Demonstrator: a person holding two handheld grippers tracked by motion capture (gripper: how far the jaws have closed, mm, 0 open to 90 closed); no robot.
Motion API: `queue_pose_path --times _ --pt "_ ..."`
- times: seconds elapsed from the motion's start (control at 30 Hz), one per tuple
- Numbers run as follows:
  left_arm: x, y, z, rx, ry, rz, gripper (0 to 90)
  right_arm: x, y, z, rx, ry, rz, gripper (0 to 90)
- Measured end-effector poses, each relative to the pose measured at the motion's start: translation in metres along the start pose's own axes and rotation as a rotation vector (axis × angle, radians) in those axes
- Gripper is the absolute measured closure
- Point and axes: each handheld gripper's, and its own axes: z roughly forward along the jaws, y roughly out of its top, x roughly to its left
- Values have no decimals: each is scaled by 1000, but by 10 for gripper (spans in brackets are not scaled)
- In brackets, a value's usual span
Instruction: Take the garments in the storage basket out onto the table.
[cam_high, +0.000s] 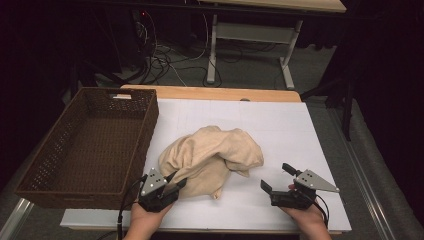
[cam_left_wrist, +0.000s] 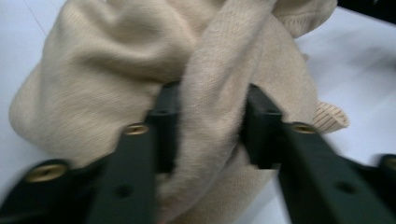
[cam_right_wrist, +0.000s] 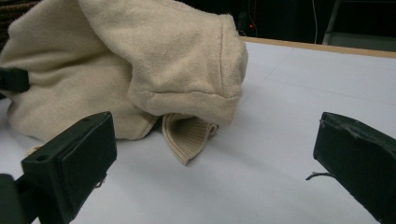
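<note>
A cream knitted garment is seen crumpled in a heap on the white sheet covering the table, near the middle, just right of the brown wicker basket. The basket sits at the table's left edge and is seen empty inside. The left gripper is held at the garment's near-left edge; in the left gripper view a thick fold of the fabric is clamped between the two black jaws, so it is clenched on the garment. The right gripper is held over the bare sheet, near the garment's right side but apart from it; its jaws are spread wide with nothing between them. In the right gripper view a ribbed cuff is seen poking out from under the heap, resting on the sheet. Each gripper is held by a hand from the bottom edge.
</note>
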Motion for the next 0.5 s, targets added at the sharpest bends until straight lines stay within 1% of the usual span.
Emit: queue_pose_path --times 0.03,0.07,0.13,0.2,0.27,0.3,0.4,0.47,0.5 --pt "0 0 1 3 0 12 737 0 1 1 2 -1 2 2" --pt "0 0 1 2 -2 15 744 1 2 2 3 -8 10 2" --pt "0 1 0 -3 -11 2 757 1 4 4 -1 -13 25 2" --pt "-2 1 0 -9 -20 4 763 3 5 5 3 -24 16 2" --pt "-3 1 1 -14 -38 8 767 4 4 5 11 -21 4 2" --pt "-3 1 1 -14 -38 8 768 4 4 5 16 -20 1 2" --pt "-9 5 7 -16 -67 4 772 3 3 3 20 -26 -8 2" --pt "-16 10 17 -1 -77 37 774 0 2 1 20 -33 -4 2" --pt "-21 14 24 15 -87 57 776 -2 1 -1 17 -35 -2 2"
